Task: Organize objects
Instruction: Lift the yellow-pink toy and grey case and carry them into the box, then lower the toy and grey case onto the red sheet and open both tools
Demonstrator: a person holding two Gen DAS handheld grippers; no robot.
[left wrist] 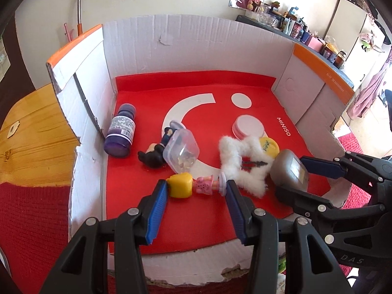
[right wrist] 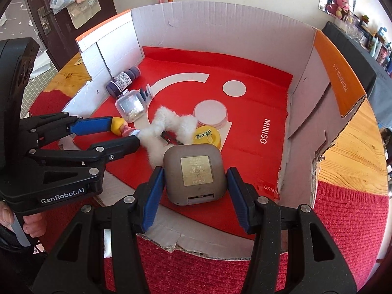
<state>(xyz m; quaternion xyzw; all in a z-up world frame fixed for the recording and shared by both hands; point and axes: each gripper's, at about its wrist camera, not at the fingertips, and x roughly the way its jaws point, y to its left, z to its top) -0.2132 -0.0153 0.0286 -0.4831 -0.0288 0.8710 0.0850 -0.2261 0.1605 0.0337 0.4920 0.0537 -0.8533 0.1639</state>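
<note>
Two grabs are lined up at once: your left gripper straddles the little yellow-haired figurine, which lies on its side at the near edge of the red liner, and your right gripper brackets the grey rounded-square case just to its right. Both sets of jaws stand partly open; the blue pads flank their targets, and I can't say for sure that any pad is pressing yet, so treat nothing as held. Squeeze the figurine across its length, hard yellow plastic head on one side, round base on the other; it's glossy and lumpy, so centre it or it'll twist out. The case is smooth, matte and curved at the corners, so take it across the flat sides. Watch the white fluffy ring touching both; soft fur will snag a pad. Farther in sit a clear plastic tub, a dark figure, a purple bottle on its side at the left, a yellow tin and a pink-rimmed round lid, all inside the torn white cardboard box.
</note>
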